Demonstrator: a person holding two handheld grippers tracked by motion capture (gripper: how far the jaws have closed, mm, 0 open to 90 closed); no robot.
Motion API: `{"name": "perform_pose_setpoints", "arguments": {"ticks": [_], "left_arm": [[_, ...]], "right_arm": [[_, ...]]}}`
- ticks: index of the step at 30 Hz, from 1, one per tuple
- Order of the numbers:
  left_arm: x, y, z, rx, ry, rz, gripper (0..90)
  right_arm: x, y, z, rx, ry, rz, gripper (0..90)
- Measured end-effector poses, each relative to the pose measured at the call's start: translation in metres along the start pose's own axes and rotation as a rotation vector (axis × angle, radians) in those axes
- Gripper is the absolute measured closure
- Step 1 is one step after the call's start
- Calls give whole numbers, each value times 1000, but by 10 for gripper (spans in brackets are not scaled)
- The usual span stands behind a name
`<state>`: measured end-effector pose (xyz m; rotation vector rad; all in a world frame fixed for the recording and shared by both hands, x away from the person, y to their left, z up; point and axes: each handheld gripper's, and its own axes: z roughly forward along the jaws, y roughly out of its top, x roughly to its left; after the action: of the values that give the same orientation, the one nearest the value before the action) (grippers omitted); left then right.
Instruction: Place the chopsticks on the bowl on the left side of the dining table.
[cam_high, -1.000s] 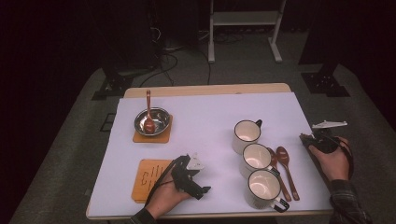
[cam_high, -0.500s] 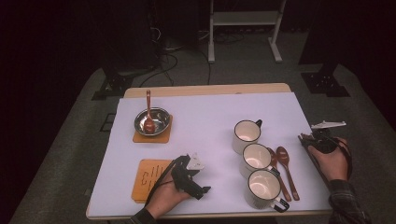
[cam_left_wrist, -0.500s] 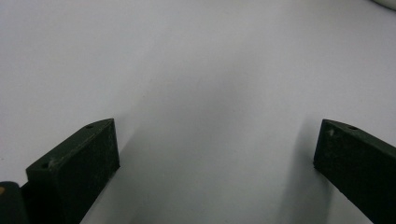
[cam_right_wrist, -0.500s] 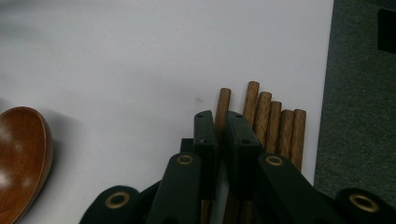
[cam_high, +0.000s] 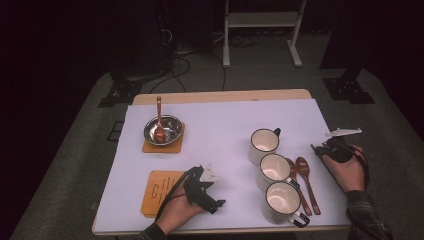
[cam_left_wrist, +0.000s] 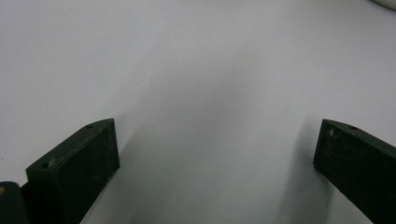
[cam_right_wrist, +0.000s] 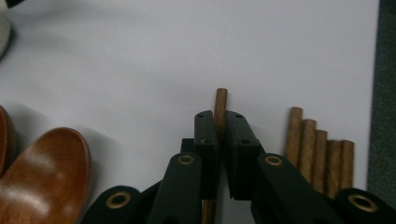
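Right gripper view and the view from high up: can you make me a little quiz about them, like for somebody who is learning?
1. True or false: the right gripper is shut on a thin wooden stick.
2. How many white mugs stand on the table?
3. Pick one: what lies in the metal bowl? A, a fork. B, a wooden spoon. C, a mug.

Key: 1 true; 2 three; 3 B.
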<state>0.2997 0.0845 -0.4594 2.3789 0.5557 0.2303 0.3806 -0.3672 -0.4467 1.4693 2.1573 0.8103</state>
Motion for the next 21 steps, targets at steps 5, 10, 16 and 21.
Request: {"name": "perform_pose_setpoints", "arguments": {"ticks": [5, 10, 16, 21], "left_arm": [[0, 0, 0, 0, 0, 0, 0], [0, 0, 0, 0, 0, 0, 0], [0, 0, 0, 0, 0, 0, 0], [0, 0, 0, 0, 0, 1, 0]], "right_arm": [[9, 6, 5, -3, 21, -26, 836], [18, 11, 9, -4, 39, -51, 837], [28, 16, 14, -7, 62, -81, 838], [34, 19, 17, -2, 65, -92, 837]]}}
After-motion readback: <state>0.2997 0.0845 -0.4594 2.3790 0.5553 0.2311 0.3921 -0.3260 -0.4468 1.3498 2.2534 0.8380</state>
